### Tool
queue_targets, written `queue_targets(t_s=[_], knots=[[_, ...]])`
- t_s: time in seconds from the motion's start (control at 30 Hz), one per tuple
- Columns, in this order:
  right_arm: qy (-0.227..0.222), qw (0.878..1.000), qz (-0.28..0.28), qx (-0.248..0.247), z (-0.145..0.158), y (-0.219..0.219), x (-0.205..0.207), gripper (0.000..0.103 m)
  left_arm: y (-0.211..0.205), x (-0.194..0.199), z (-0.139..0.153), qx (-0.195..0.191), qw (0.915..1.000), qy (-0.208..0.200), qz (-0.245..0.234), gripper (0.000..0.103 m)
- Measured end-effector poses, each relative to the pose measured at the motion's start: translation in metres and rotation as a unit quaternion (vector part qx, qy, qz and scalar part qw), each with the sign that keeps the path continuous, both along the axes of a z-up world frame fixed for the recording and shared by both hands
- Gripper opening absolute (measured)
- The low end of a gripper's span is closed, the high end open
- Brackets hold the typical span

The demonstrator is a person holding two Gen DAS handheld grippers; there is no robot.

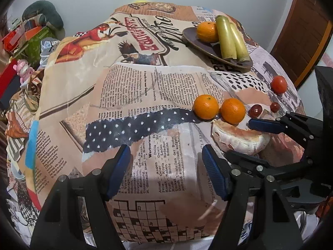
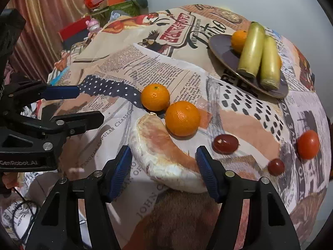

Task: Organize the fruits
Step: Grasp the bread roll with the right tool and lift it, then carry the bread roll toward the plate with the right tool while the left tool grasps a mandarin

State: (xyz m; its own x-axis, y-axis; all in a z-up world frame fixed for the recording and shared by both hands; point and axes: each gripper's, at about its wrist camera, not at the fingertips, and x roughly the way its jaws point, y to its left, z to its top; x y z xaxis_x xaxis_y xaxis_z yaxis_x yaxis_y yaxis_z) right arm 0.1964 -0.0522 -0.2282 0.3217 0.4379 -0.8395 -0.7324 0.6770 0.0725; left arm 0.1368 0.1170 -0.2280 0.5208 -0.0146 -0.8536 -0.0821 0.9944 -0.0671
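Right hand-held gripper (image 2: 164, 166) is lining up on the pomelo wedge (image 2: 164, 158), fingers spread wide on either side, nothing gripped yet; whether pads are touching is unclear. Next move is likely closing gently, then lifting toward the plate (image 2: 220, 48), already holding an orange and two green stalks. Left hand-held gripper (image 1: 166, 173) is hovering released, empty, over the worktop (image 1: 145, 95).

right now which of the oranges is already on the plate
The orange at the plate's far side, beside the two green stalks. The other two oranges lie on the table by the pomelo wedge.
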Motion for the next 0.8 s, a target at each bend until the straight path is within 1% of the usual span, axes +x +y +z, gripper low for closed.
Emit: queue_targets(t_s=[0.1, 0.17, 0.2, 0.23, 0.27, 0.33, 0.53, 0.67, 0.8], knots=[[0.017, 1.000, 0.002, 0.007, -0.005, 0.002, 0.007, 0.064, 0.002, 0.001, -0.004, -0.004, 1.0000, 0.004, 0.001, 0.071], [0.018, 1.000, 0.004, 0.010, -0.005, 0.003, 0.008, 0.061, 0.002, 0.002, -0.006, -0.006, 1.0000, 0.006, 0.001, 0.071], [0.015, 1.000, 0.007, 0.010, -0.006, 0.003, 0.008, 0.059, 0.002, 0.002, -0.007, -0.006, 1.0000, 0.007, 0.000, 0.071], [0.017, 1.000, 0.010, 0.012, -0.005, 0.004, 0.009, 0.053, 0.002, 0.002, -0.007, -0.007, 1.0000, 0.007, 0.000, 0.071], [0.019, 1.000, 0.010, 0.014, -0.005, 0.004, 0.009, 0.049, 0.001, 0.002, -0.007, -0.007, 0.9999, 0.007, -0.001, 0.071], [0.019, 1.000, 0.011, 0.015, -0.004, 0.004, 0.009, 0.045, 0.001, 0.003, -0.006, -0.009, 0.9999, 0.006, -0.003, 0.071], [0.016, 1.000, 0.007, 0.022, 0.003, -0.003, 0.005, 0.041, -0.003, 0.004, 0.000, -0.006, 0.9999, -0.003, -0.008, 0.071], [0.011, 0.999, -0.004, 0.039, 0.015, -0.017, 0.003, 0.038, -0.009, 0.008, 0.003, 0.000, 0.9999, -0.008, -0.013, 0.071], [0.002, 0.998, -0.025, 0.060, 0.027, -0.034, 0.006, 0.038, -0.015, 0.013, 0.006, 0.002, 0.9997, -0.012, -0.019, 0.071]])
